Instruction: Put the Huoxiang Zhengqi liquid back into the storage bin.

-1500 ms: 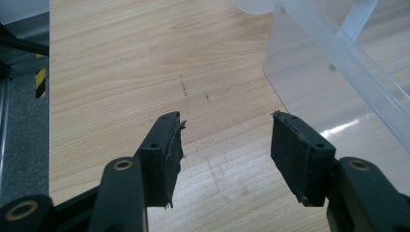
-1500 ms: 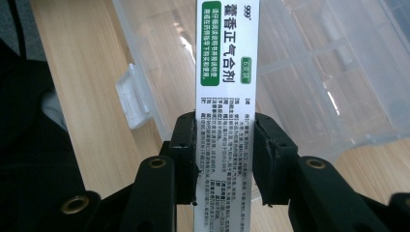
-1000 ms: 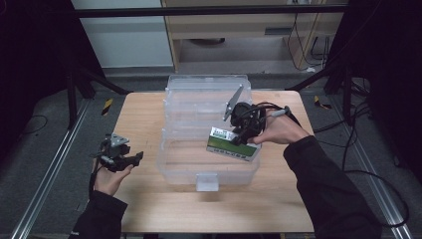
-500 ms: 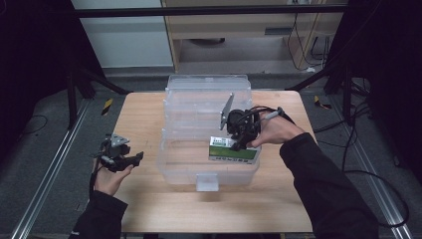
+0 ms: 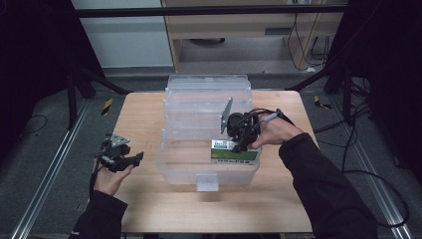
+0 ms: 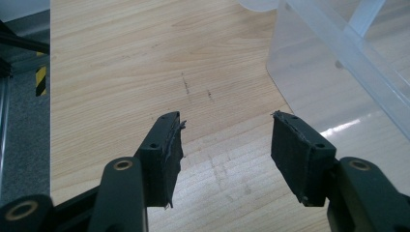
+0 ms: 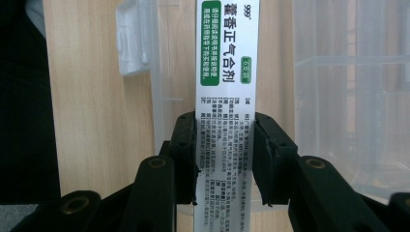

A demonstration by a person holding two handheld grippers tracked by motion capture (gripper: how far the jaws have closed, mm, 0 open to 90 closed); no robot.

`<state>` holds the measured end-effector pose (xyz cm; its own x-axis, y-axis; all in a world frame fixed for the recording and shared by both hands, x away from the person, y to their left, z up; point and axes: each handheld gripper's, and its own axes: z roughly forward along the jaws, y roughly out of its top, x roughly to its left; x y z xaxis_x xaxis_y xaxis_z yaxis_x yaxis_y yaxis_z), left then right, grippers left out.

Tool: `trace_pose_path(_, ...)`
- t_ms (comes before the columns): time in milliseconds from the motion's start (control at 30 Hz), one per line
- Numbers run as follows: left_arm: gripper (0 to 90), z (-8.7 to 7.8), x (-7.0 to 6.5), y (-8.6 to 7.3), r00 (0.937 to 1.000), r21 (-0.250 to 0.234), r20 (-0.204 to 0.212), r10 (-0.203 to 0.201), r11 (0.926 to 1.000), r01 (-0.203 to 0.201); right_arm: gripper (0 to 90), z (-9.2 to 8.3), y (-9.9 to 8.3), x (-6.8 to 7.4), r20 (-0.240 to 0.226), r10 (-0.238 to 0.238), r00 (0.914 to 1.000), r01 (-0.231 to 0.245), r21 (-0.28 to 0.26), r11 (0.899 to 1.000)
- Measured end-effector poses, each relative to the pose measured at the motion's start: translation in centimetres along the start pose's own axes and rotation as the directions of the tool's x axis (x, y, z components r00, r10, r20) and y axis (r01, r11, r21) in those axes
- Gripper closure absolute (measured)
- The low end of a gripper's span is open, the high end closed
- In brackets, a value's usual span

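From the high view, I see my right gripper (image 5: 238,144) inside the clear plastic bin (image 5: 209,164) in the middle of the wooden table (image 5: 144,114). It grips a green and white medicine box (image 5: 234,154), which sits low at the near right corner of the bin, close to the near wall. My left gripper (image 5: 130,160) waits over the table, to the left of the bin and apart from it.

In the left gripper view, my jaws stand wide apart with nothing between them, just bare wood below. The side of the bin (image 6: 338,63) is off to the right, not touching me.

In the right gripper view, my two black pads (image 7: 186,154) squeeze the medicine box (image 7: 227,72) on its two long sides. The box sticks out far past my fingertips, and the bin wall (image 7: 164,67) is just behind it.

I think a few things could go wrong. I only hold one end, so the long box could tip or twist in my grip. It could bump the bin wall as I lower it and get stuck on a slant. If I let go too high, it may flop over.
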<state>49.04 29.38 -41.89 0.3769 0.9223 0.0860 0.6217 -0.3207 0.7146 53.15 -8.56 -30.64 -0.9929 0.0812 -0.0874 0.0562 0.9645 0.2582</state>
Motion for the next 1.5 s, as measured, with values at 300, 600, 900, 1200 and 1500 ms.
trace_pose_path(300,43.7,0.1,-0.1,0.0,1.0000,0.005,0.000,0.005,1.0000,-0.005,64.8,0.7,-0.3,0.2,-0.015,-0.014,0.9998,0.014,0.009,1.000)
trace_pose_path(600,43.6,0.1,-0.1,0.0,1.0000,0.006,-0.001,0.006,1.0000,-0.006,64.7,1.7,-0.3,0.5,-0.028,-0.029,0.9992,0.030,0.026,0.999)
trace_pose_path(900,43.6,0.1,-0.2,0.0,1.0000,0.007,-0.001,0.008,0.9999,-0.008,64.5,2.4,-0.4,0.6,-0.027,-0.034,0.9991,0.035,0.029,0.999)
trace_pose_path(1200,43.5,0.2,-0.2,0.0,1.0000,0.009,0.000,0.009,0.9999,-0.009,64.2,3.4,-0.4,0.9,-0.020,-0.042,0.9989,0.043,0.043,0.998)
trace_pose_path(1500,43.4,0.2,-0.2,0.0,0.9999,0.009,0.000,0.010,0.9999,-0.010,64.0,3.7,-0.2,1.0,-0.020,-0.046,0.9987,0.047,0.062,0.997)
